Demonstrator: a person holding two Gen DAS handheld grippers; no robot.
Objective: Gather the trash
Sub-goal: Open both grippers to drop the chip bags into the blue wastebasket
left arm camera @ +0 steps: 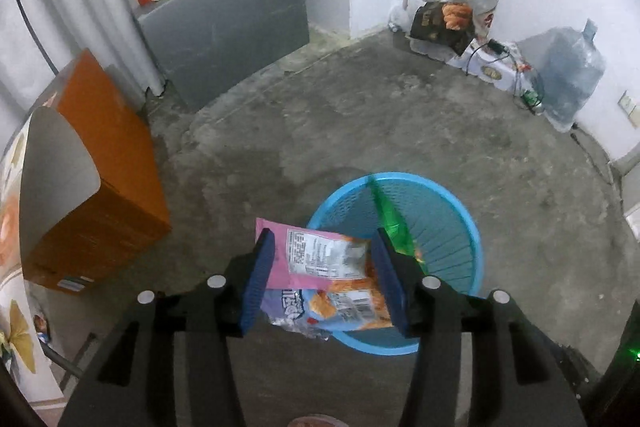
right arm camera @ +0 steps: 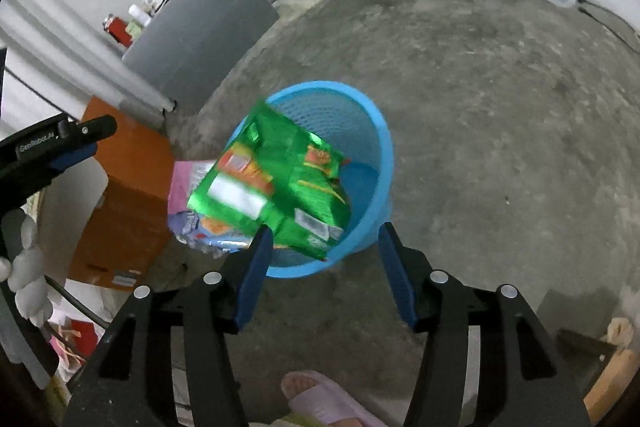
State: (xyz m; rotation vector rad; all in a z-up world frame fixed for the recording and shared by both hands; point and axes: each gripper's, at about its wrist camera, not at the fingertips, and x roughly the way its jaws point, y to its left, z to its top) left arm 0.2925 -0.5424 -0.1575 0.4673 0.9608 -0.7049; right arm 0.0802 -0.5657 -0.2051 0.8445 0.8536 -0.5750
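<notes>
A bare concrete floor (left arm camera: 400, 115) fills both views. On it, at 5 o'clock of centre in the left wrist view and near centre in the right wrist view, stands a blue mesh trash basket (right arm camera: 380, 147), upright and open-topped. An orange cardboard box (left arm camera: 108, 163) sits at 9 o'clock of the basket, apart from it, and a grey cabinet (left arm camera: 228, 27) stands against the wall at 11 o'clock with bottles and clutter on top. A clear water jug (left arm camera: 572, 75) leans by the wall at 2 o'clock.

The left gripper (left arm camera: 324, 275) points steeply down at the basket's 8 o'clock rim. Its 2 blue jaws are spread, with a pink snack wrapper (left arm camera: 304, 255) and an orange-and-purple wrapper (left arm camera: 340, 307) between them; the wrappers overlap the rim, partly outside it, and whether either pad touches them cannot be told.

The right gripper (right arm camera: 324, 267) is also spread wide, its jaws hanging just at 6 o'clock of the basket. A green snack bag (right arm camera: 276, 183), blurred, lies tilted over the basket's 8 o'clock rim, beyond the fingertips and gripped by neither jaw.

A pale slipper (right arm camera: 320, 395) shows at 6 o'clock in the right wrist view.
</notes>
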